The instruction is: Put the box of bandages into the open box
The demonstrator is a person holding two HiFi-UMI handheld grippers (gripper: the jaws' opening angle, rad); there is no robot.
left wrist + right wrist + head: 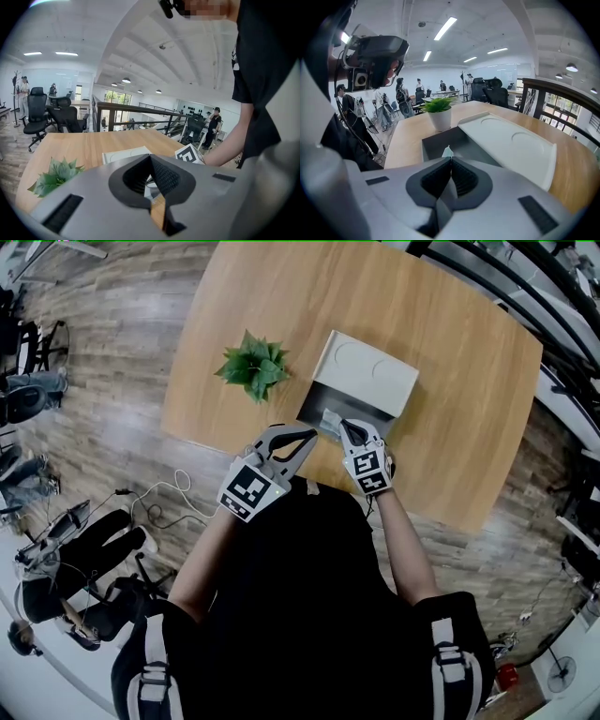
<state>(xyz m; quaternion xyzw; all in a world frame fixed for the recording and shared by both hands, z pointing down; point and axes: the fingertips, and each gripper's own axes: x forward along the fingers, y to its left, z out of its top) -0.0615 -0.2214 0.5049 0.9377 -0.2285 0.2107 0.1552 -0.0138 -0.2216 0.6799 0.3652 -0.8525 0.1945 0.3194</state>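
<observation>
The right gripper [450, 160] pinches a pale corner of what looks like the box of bandages [447, 151], holding it low over the dark well of the open box [461, 139], apparently to drop it straight in. The left gripper [151, 159], jaws together and empty, hovers just beside, clear of the folded-back lid [511, 143].

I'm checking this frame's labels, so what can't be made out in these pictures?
1. box of bandages: head view shows a pale scrap only; in the right gripper view the shut right gripper hides all but a tip. Print unreadable.
2. open box: its near floor is hidden behind those jaws.
3. left gripper: whether it touches the bandages is too small to tell in the head view.
</observation>
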